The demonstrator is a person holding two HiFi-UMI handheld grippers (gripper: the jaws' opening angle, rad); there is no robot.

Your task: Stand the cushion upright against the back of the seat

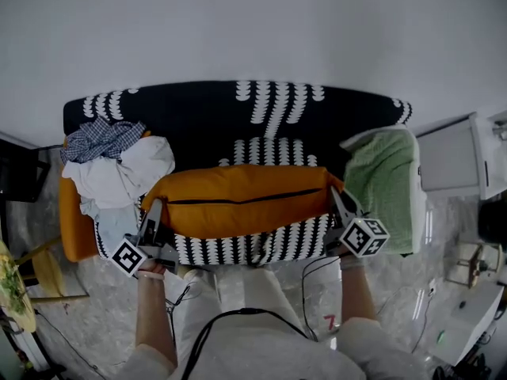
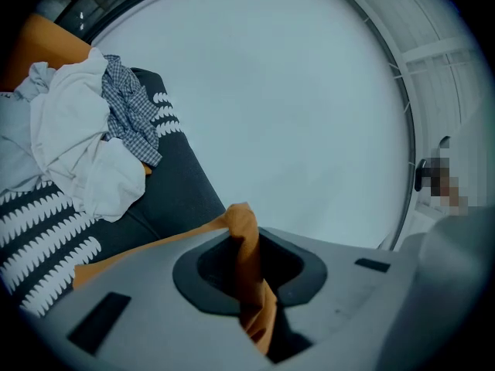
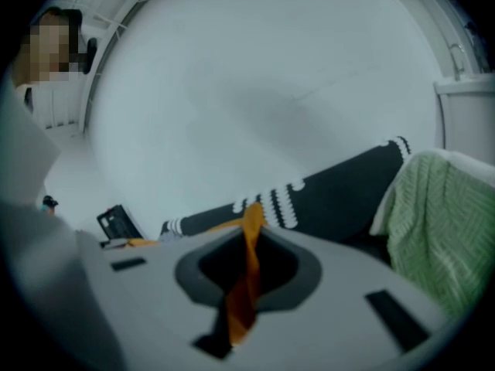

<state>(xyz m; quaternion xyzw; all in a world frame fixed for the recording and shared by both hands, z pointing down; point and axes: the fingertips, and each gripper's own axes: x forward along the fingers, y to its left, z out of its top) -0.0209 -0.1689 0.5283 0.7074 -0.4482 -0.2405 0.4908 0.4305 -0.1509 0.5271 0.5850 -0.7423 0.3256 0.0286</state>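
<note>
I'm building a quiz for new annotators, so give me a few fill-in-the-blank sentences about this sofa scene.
The left gripper and the right gripper are each shut on an end of the ____ cushion.
A ____ blanket drapes over one end of the sofa.
In the head view, the checked shirt lies on a pile of clothes at the sofa's ____ end.
Missing words: orange; green; left.

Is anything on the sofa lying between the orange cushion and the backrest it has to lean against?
Nothing visible does: the backrest directly behind the orange cushion is bare. The clothes pile lies beside its left end, the green blanket beside its right.
</note>
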